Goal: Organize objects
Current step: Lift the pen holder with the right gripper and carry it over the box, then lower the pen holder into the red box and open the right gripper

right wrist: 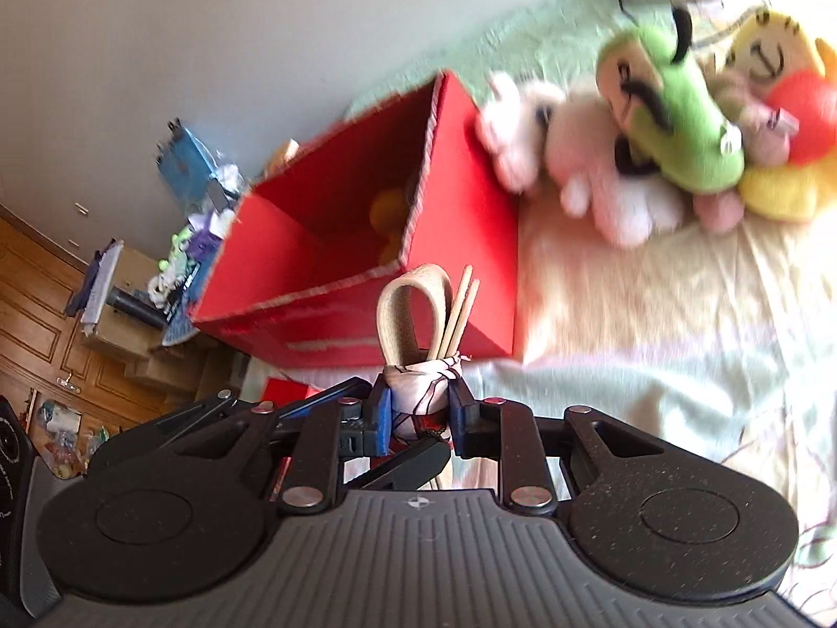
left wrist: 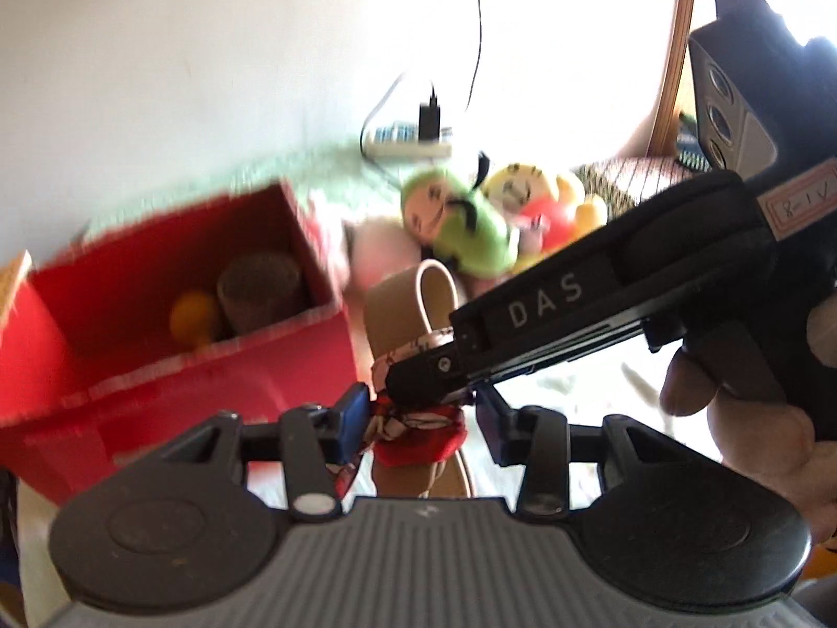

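A cloth-wrapped bundle [right wrist: 425, 390] with a wooden spoon [right wrist: 413, 309] and chopsticks [right wrist: 460, 314] sticking out is held between my two grippers. My right gripper [right wrist: 418, 408] is shut on its white cloth part. In the left wrist view my left gripper [left wrist: 418, 418] stands around the bundle's red cloth end [left wrist: 418, 432], with a gap showing beside the right pad, while the right gripper [left wrist: 418, 382] crosses in from the right. An open red box [left wrist: 172, 314] stands to the left, holding a brown cup [left wrist: 259, 293] and an orange ball [left wrist: 193, 316].
Plush toys lie behind the box on the bed: a green one [right wrist: 675, 120], a pink-white one [right wrist: 591, 167] and a yellow-red one [right wrist: 774, 104]. A power strip with cables [left wrist: 408, 144] lies by the wall. Wooden cabinets and clutter [right wrist: 131, 282] stand left of the bed.
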